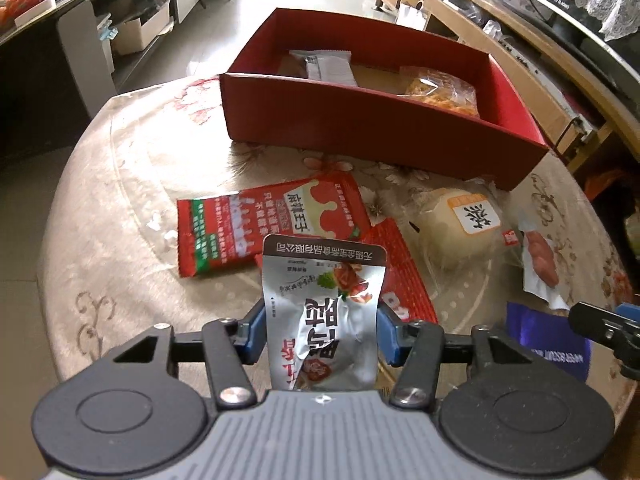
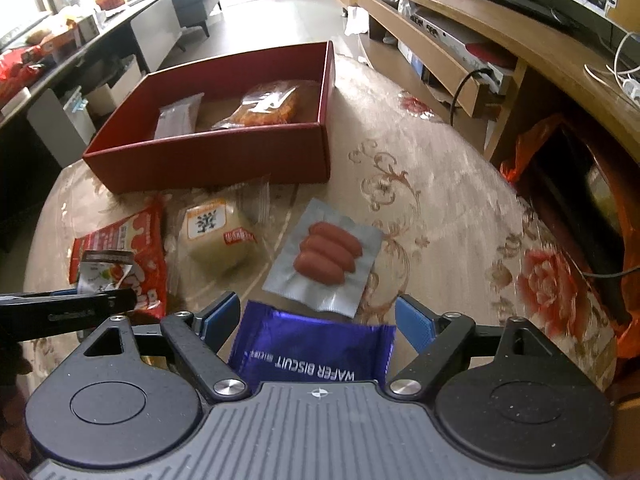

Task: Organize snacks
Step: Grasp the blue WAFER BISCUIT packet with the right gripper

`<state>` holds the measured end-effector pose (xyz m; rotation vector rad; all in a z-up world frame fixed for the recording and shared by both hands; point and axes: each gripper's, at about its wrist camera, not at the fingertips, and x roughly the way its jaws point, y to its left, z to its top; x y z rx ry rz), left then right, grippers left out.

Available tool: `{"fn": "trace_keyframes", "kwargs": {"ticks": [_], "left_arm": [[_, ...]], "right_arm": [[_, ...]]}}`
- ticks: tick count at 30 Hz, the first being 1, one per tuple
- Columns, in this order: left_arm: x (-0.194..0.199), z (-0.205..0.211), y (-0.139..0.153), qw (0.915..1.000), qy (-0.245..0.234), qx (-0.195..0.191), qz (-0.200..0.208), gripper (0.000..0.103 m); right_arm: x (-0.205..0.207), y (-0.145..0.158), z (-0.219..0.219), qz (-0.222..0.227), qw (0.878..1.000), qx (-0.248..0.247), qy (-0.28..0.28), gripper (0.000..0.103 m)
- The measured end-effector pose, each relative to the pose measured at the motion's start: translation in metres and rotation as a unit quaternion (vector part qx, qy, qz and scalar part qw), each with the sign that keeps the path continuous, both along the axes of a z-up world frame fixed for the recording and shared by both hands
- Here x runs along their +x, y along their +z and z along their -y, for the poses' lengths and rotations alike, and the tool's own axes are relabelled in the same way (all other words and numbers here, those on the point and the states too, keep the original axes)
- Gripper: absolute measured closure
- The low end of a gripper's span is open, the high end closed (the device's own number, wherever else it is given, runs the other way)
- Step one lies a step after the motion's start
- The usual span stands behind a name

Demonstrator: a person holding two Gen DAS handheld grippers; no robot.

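Note:
My left gripper point(image 1: 320, 320) is shut on a silver snack pouch point(image 1: 324, 280). The pouch stands upright and crumpled between the blue pads, just above the table. The same pouch point(image 2: 104, 272) shows at the left of the right wrist view. My right gripper point(image 2: 316, 316) is open, and a purple wafer biscuit packet point(image 2: 312, 352) lies between its fingers with a gap on each side. A red box point(image 1: 360, 136) sits at the far side of the table, holding a grey-white packet point(image 1: 328, 64) and a clear bag of golden snacks point(image 1: 444, 92).
On the floral tablecloth point(image 2: 440, 200) lie a red packet point(image 1: 248, 224), a wrapped pale bun point(image 1: 460, 228) and a silver pack of sausages point(image 2: 328, 256). A wooden TV stand point(image 2: 460, 40) runs along the right. A dark counter point(image 1: 60, 20) and a grey sofa stand at the left.

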<state>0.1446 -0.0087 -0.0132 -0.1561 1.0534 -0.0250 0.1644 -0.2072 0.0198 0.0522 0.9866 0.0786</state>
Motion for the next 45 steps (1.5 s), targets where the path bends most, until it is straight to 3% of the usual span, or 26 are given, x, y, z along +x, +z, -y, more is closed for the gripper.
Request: {"fn": "trace_keyframes", "kwargs": {"ticks": [11,16,19,21,24,27,31,33,37,45], "left_arm": [[-0.012,-0.01,0.007,0.999,-0.01,-0.044,-0.004,0.048],[-0.015,-0.016,0.014,0.998,-0.012,-0.062,0.004,0.048],[-0.016,-0.021,0.015,0.9977,-0.01,-0.067,0.005,0.048],[-0.017,-0.023,0.015,0.9977,-0.007,-0.068,0.004,0.048],[-0.018,-0.022,0.015,0.9977,-0.012,-0.066,0.005,0.048],[-0.018,-0.02,0.015,0.9977,-0.017,-0.065,0.005,0.048],[-0.015,-0.022,0.011,0.9978,-0.017,-0.064,-0.003,0.048],[-0.014,-0.022,0.009,0.9978,-0.016,-0.064,-0.007,0.048],[-0.014,-0.023,0.007,0.9975,-0.015,-0.068,-0.014,0.048],[-0.039,-0.023,0.007,0.9975,-0.035,-0.058,-0.02,0.048]], "right_arm": [[0.003,-0.024,0.01,-0.046,0.997,0.041,-0.036,0.014],[-0.018,-0.028,0.005,-0.076,0.99,0.115,-0.017,0.014],[-0.047,-0.022,0.001,-0.09,0.975,0.201,0.021,0.015],[-0.063,-0.017,-0.006,-0.081,0.98,0.176,0.036,0.015],[-0.057,-0.011,-0.022,-0.043,0.997,0.047,0.038,0.015],[-0.036,-0.015,-0.039,-0.023,0.996,-0.055,0.07,0.014],[-0.005,-0.035,-0.053,-0.06,0.988,-0.067,0.122,0.014],[0.0,-0.047,-0.055,-0.082,0.988,-0.061,0.118,0.014],[-0.012,-0.045,-0.059,-0.074,0.987,-0.06,0.13,0.03],[-0.064,-0.044,-0.067,-0.075,0.988,-0.026,0.13,0.031]]}}
